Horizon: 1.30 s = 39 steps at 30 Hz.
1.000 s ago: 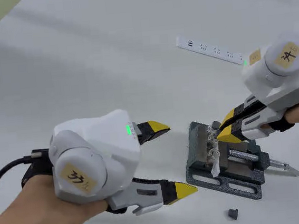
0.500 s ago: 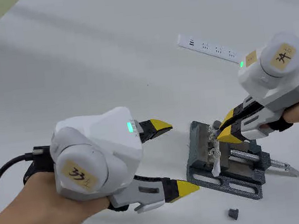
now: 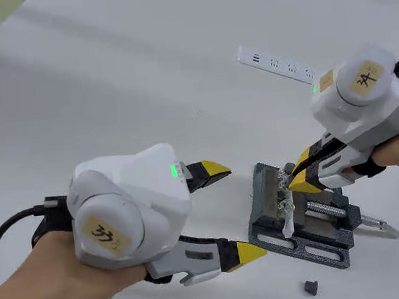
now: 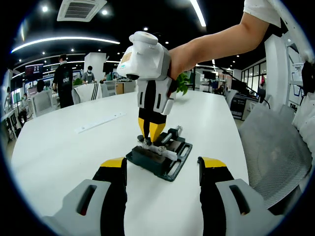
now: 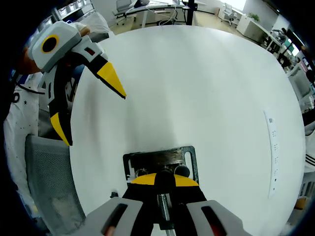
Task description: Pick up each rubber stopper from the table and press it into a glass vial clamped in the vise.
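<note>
Your R gripper [image 3: 298, 174] jaws closed over vial [image 3: 285, 199] in vise [image 3: 333, 230]; stopper betw. them, can't tell. Press straight down, no side load. L gripper [image 3: 242, 210] jaws open, empty.

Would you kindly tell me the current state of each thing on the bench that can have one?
Left gripper: open, held above the table, left of the vise.
Right gripper: shut, tips down at the vial tops.
Vise: closed on the vials.
Vials: upright, clamped in the vise.
Loose stopper: lying on the table near the vise, not picked up.
Power strip: flat on the table, no plugs in it.
</note>
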{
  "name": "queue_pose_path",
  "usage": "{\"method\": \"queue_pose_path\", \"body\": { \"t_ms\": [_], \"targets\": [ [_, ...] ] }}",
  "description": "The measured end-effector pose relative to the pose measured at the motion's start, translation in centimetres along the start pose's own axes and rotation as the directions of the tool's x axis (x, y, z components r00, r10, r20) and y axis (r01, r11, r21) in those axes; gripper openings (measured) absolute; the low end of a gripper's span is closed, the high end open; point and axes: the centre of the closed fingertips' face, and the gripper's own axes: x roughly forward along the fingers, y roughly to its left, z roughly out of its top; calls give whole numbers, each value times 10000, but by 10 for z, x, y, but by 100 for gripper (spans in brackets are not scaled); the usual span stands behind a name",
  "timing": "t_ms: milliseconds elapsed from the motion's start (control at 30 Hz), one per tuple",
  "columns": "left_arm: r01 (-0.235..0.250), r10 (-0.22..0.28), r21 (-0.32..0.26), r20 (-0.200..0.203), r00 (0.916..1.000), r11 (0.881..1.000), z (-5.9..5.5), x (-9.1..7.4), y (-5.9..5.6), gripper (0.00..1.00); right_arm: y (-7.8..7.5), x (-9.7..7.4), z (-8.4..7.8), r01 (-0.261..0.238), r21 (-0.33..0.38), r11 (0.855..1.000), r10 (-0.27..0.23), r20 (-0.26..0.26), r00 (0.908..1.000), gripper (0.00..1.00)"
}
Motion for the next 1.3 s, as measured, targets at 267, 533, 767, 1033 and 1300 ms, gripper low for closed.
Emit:
{"method": "queue_pose_path", "body": {
  "t_ms": [267,533,767,1033,1300],
  "targets": [
    [53,-53,49,17,10000,10000,2,2,-1,57,-1,0,0,-75,209,9998,73,85,9999,6],
    [94,-94,66,5,10000,9999,4,1,-5,57,-1,0,-1,28,12,10000,-28,282,9996,7],
    [91,-91,71,8,10000,9999,5,1,-5,57,1,-1,0,35,215,9998,-46,508,9987,8],
    [97,-97,55,-48,9999,9999,2,0,-4,57,2,-7,2,85,305,9995,-107,728,9973,12],
    [84,-84,25,-37,10000,10000,2,0,-5,56,1,-15,4,221,299,9993,-251,1037,9943,0]
  ]
}}
